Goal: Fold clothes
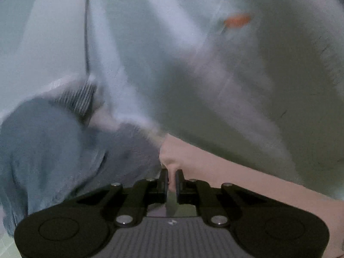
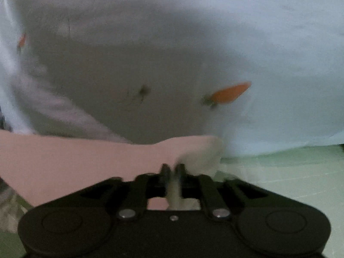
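Note:
A white garment [image 1: 172, 53] printed with orange carrots [image 1: 236, 20] fills the left wrist view, blurred by motion. Its pale pink band [image 1: 215, 163] runs from the right edge into my left gripper [image 1: 171, 176], which is shut on it. In the right wrist view the same white garment [image 2: 150, 53] with a carrot [image 2: 231, 93] hangs in front. The pink band [image 2: 75, 157] comes in from the left and ends between the fingers of my right gripper [image 2: 173, 169], shut on the cloth. The band is stretched between the two grippers.
A blue-grey garment [image 1: 43, 139] with a striped ribbed cuff [image 1: 79, 99] lies bunched at the left. A green mat [image 2: 279, 176] with faint grid lines shows under the white garment's lower right edge. A thin dark line [image 1: 86, 32] runs down the upper left.

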